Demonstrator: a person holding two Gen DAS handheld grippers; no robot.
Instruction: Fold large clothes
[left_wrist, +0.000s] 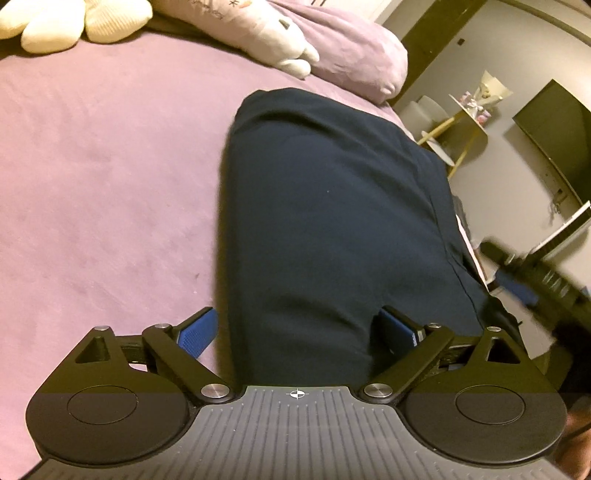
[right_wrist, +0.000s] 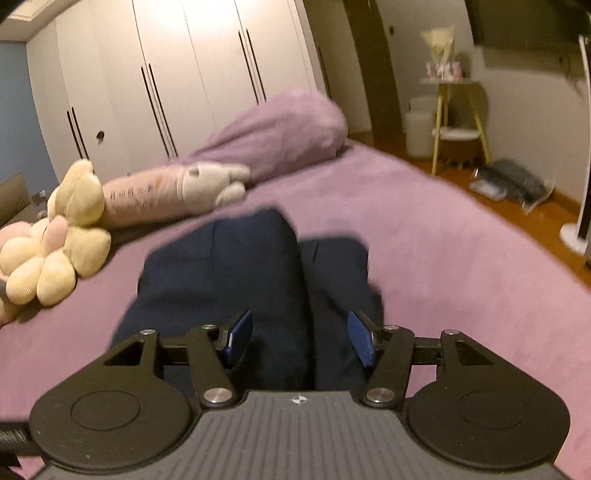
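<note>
A purple bed (right_wrist: 424, 236) carries a folded dark navy garment (left_wrist: 332, 221) near its middle. Plush toys (right_wrist: 55, 251) and a purple pillow (right_wrist: 280, 129) lie along the bed's far edge. The left gripper (left_wrist: 301, 332) and right gripper (right_wrist: 300, 341) both hover over the garment, jaws spread apart, holding nothing.
</note>
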